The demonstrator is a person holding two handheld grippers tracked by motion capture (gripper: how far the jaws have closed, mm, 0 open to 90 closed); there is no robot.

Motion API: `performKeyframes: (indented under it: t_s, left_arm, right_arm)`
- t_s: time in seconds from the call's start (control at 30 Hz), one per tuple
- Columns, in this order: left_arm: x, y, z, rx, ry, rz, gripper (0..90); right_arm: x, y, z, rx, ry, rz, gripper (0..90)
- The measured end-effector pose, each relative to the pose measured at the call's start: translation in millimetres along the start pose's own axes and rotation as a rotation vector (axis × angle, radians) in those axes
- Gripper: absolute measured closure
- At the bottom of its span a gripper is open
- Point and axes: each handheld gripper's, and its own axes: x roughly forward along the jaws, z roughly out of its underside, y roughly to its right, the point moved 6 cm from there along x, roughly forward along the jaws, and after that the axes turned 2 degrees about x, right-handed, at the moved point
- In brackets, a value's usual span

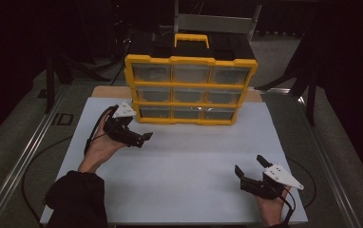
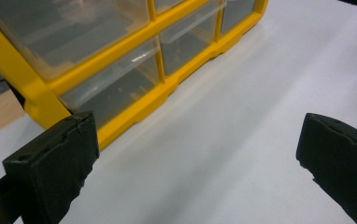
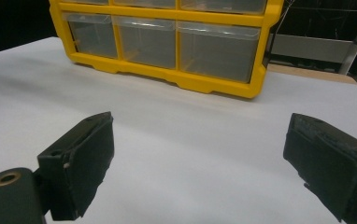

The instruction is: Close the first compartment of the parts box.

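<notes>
The left gripper (image 1: pixel 139 137), held in a person's left hand (image 1: pixel 100 147), hangs with its jaws spread wide and empty just beside the lower left corner of a yellow drawer cabinet (image 1: pixel 189 88). The right gripper (image 1: pixel 250 172) is equally open and empty, well apart near the table's (image 1: pixel 184 166) front right edge. The cabinet stands upright at the back of the white table, 9 clear drawers shut. To open the bottom left drawer (image 2: pixel 113 88), I judge the left jaws should square up to its front before closing
</notes>
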Motion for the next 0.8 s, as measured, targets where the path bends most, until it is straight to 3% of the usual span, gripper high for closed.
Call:
performKeyframes:
  t_s: [0.13,0.3,0.43,0.63,0.8]
  left_arm:
    - [-2.7,5.6,14.0,0.01,0.012,-0.049,0.3]
    - [-10.4,12.1,28.4,-0.032,0.071,-0.073,0.3]
    - [-15.3,15.7,42.2,-0.033,0.095,-0.106,0.3]
    - [-20.2,20.6,67.3,-0.054,0.135,-0.104,0.3]
    - [-21.3,16.5,91.8,-0.09,0.132,-0.126,0.3]
  right_arm:
    - [0.3,-1.2,0.2,0.001,0.0,-0.005,8.6]
    - [0.5,-2.5,0.2,0.0,0.002,-0.011,8.6]
    - [0.6,-3.3,0.5,-0.003,-0.001,-0.015,8.7]
    - [1.9,-5.6,1.3,-0.007,-0.004,-0.022,8.6]
    - [3.2,-8.3,2.0,-0.012,-0.008,-0.031,8.7]
